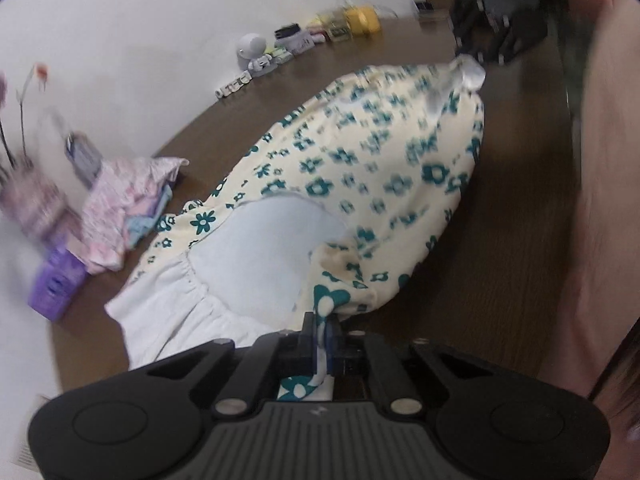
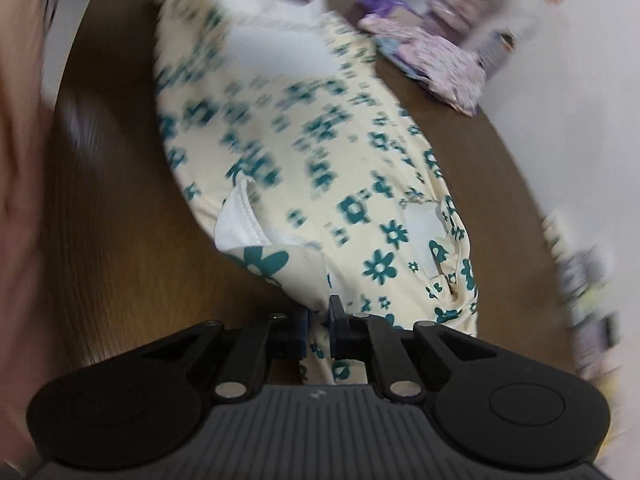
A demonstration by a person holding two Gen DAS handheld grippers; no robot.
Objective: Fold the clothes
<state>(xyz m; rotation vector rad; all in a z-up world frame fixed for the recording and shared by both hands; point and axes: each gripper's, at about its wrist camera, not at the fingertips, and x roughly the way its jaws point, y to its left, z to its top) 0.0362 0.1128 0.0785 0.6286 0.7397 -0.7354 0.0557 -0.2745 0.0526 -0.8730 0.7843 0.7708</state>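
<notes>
The cream garment with teal flowers [image 1: 360,168] lies stretched across the brown surface [image 1: 500,240], its white lining showing at the open end; the left gripper [image 1: 326,320] has its jaws pinching one corner of the cloth, a strip of the floral fabric drawn through between them, and the right gripper [image 2: 319,320] has its jaws pinching another corner of the same garment, the cloth bunched in the narrow gap; in the left wrist view the right gripper appears at the far end of the garment, so the two grips seem to hold one edge between them. The step looks like lifting that edge to carry it over for a fold; to do it well, keep both pinches firm, raise the two corners level so the edge stays taut and unsagging, carry them together, and lay the edge square on the opposite one; keep clear of the pink folded clothes [image 1: 128,200] near the wall.
</notes>
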